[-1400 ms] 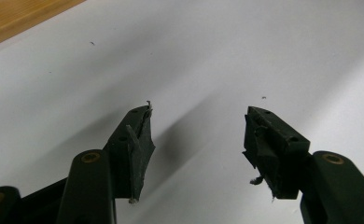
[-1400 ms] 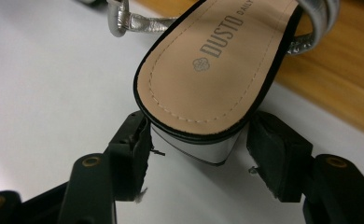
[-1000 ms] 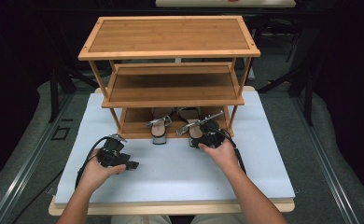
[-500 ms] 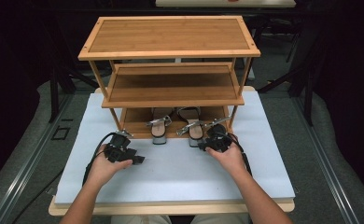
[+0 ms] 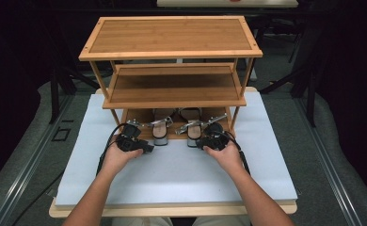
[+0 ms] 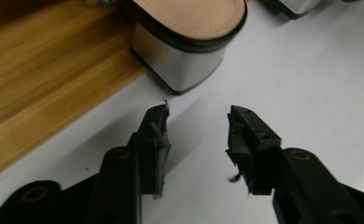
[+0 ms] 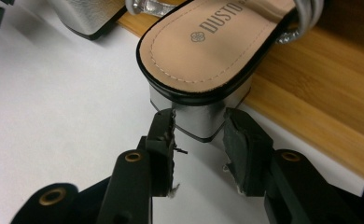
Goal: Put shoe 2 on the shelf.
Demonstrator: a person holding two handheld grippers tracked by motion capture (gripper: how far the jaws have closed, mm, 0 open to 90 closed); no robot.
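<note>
Two silver block-heel sandals lie on the bottom shelf of a bamboo rack (image 5: 172,35), their heels hanging over the white mat (image 5: 172,174). My right gripper (image 5: 199,142) (image 7: 199,116) is shut on the heel (image 7: 196,119) of the right sandal (image 5: 191,125) (image 7: 208,46), with a pad on each side. My left gripper (image 5: 148,147) (image 6: 196,114) is open just short of the left sandal's heel (image 6: 180,70) (image 5: 160,140). Its jaws have just been closing and nothing is between them.
The rack has three tiers; the middle shelf (image 5: 172,87) overhangs the sandals. The bottom shelf's wooden edge (image 6: 40,70) (image 7: 320,93) runs beside both heels. The mat covers the table in front of the rack, and dark floor surrounds the table.
My left hand has moved right and forward up to the left sandal's heel. My right gripper has stayed in place at the right sandal's heel.
</note>
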